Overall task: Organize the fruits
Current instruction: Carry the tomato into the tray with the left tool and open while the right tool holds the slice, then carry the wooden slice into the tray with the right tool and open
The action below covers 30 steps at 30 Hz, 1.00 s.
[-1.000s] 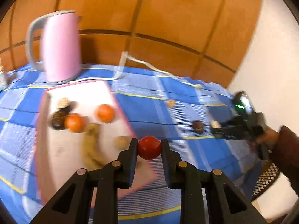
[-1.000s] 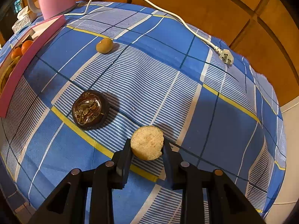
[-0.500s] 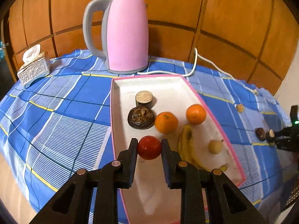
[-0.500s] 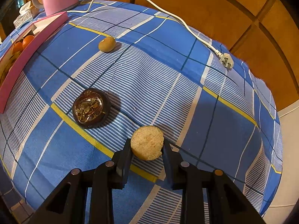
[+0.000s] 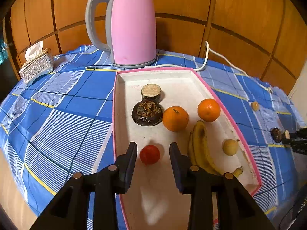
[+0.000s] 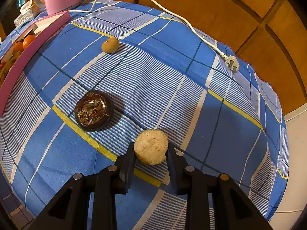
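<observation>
One red fruit point(image 5: 149, 154), small, round, glossy, lying loose on the white floor of the pink-rimmed tray point(image 5: 226, 113), freed half a second ago. Left gripper point(image 5: 153, 153) jaws now spread wide around it, clear on both sides. That piece delivered, beside two oranges point(image 5: 175, 118) and a banana point(image 5: 199, 147). Right gripper point(image 6: 151, 153) jaws clamped on a pale cut fruit point(image 6: 151, 146) over the bench, tray-bound next.

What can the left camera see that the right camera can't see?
Only the left wrist view shows the red fruit between the open left gripper, the bananas and the whole tray floor.

Only the right wrist view shows the plug and the right gripper shut on the round pale piece.

Both show the pink kettle, tray and oranges.
</observation>
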Each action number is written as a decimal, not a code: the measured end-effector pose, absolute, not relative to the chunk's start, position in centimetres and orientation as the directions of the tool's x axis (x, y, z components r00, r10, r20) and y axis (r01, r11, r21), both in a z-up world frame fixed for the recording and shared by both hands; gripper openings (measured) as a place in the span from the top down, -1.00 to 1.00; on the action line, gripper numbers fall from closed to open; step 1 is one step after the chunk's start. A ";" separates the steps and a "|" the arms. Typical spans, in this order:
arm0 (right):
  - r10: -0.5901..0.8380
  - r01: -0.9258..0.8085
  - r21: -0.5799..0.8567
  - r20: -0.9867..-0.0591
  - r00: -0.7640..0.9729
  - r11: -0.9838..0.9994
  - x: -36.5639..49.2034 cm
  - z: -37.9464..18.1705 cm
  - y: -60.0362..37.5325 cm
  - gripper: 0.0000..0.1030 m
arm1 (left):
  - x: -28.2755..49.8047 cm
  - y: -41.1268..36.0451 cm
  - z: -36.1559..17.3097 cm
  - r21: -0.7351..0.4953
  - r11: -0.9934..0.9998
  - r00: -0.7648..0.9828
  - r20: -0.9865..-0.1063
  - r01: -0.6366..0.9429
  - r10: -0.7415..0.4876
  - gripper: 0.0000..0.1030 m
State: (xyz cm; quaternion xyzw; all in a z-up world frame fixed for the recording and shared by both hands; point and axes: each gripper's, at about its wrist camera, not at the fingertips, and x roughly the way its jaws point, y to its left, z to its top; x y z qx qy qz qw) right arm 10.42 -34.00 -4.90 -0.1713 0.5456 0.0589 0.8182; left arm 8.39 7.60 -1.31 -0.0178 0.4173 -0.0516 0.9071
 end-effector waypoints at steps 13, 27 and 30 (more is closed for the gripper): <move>-0.090 -0.280 -0.214 -0.912 0.399 0.936 10.4 -4.9 -34.0 0.40 | 4.8 6.4 0.0 -0.198 0.965 0.673 -0.692 0.171 -0.262 0.27; -0.093 -0.280 -0.220 -0.910 0.403 0.934 10.4 -4.9 -34.0 0.40 | 2.8 4.6 0.5 -0.215 0.958 0.661 -0.693 0.190 -0.287 0.27; -0.091 -0.279 -0.217 -0.911 0.403 0.935 10.4 -4.9 -34.0 0.40 | 2.4 4.0 0.9 -0.195 0.956 0.669 -0.684 0.218 -0.292 0.27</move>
